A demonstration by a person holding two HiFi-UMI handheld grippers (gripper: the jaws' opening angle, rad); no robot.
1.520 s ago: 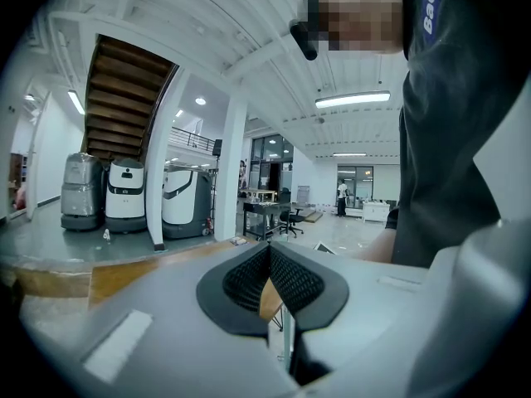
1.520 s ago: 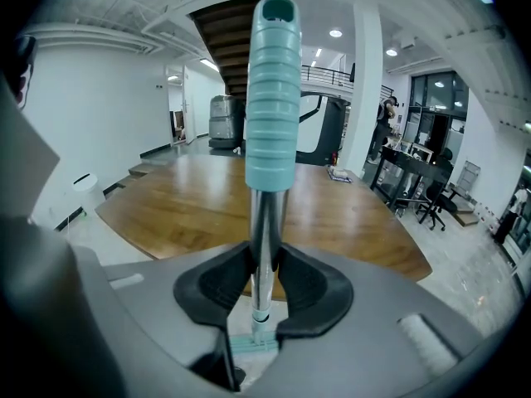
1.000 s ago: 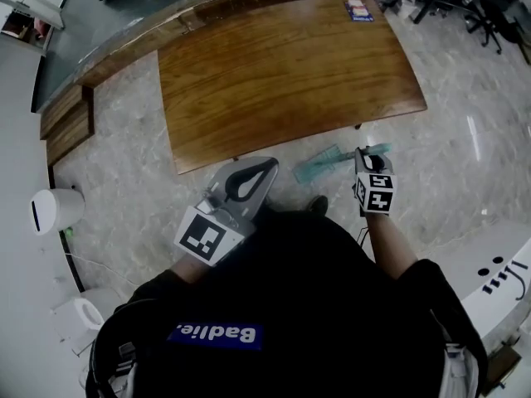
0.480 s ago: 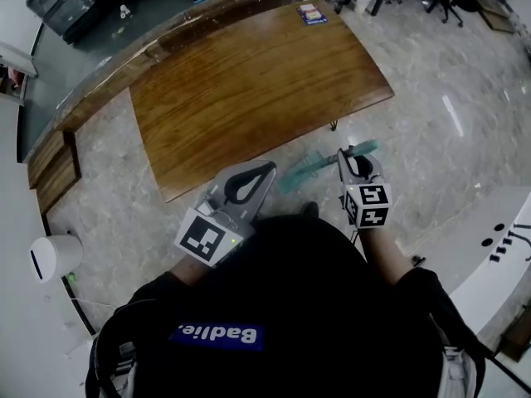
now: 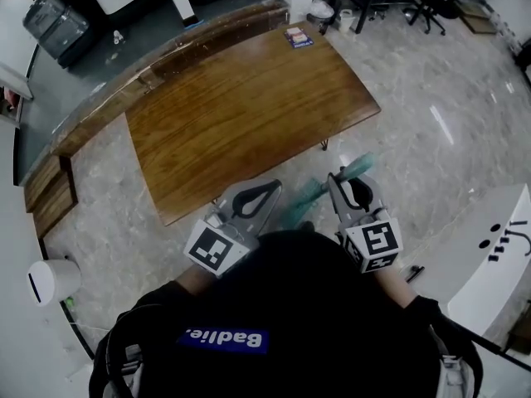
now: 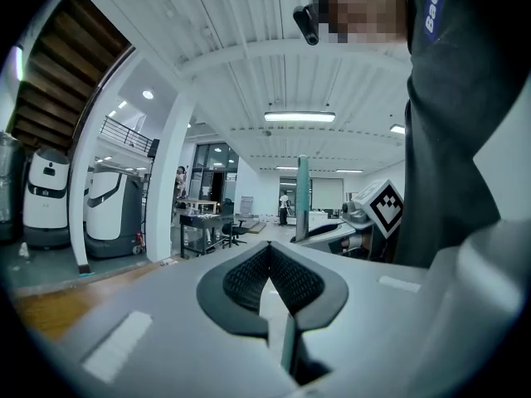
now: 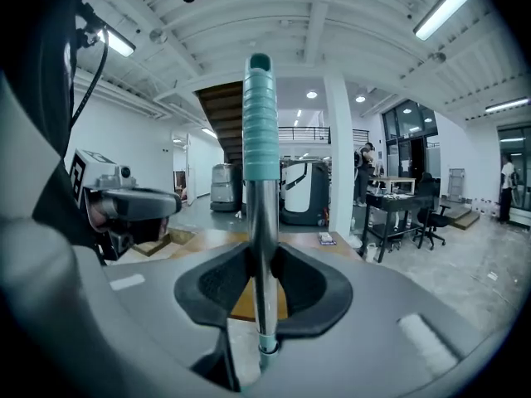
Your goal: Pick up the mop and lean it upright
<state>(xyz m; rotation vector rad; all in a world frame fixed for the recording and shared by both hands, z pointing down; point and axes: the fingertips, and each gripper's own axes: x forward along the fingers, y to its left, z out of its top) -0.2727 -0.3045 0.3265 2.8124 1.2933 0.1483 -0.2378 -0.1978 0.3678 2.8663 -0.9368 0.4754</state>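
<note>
The mop has a metal pole (image 7: 263, 222) with a ribbed teal grip (image 7: 260, 123) at its top end. My right gripper (image 7: 262, 259) is shut on the pole just below the grip, and the pole stands upright between the pads. In the head view the right gripper (image 5: 353, 191) is in front of the person's chest, with the teal grip (image 5: 358, 166) above it and the teal mop head (image 5: 303, 199) low on the floor beside it. My left gripper (image 5: 249, 199) hangs left of the mop, shut, with nothing in it (image 6: 270, 259). The mop pole (image 6: 303, 191) shows to its right.
A large wooden table (image 5: 249, 98) stands just beyond the mop, with a booklet (image 5: 297, 37) on its far corner. A white bin (image 5: 46, 280) is at the left and a white counter (image 5: 498, 247) at the right. Office chairs (image 5: 431, 2) stand far right on the marble floor.
My right gripper has risen towards the head camera with the mop handle in it, and the mop head has come nearer the person. The left gripper has shifted a little.
</note>
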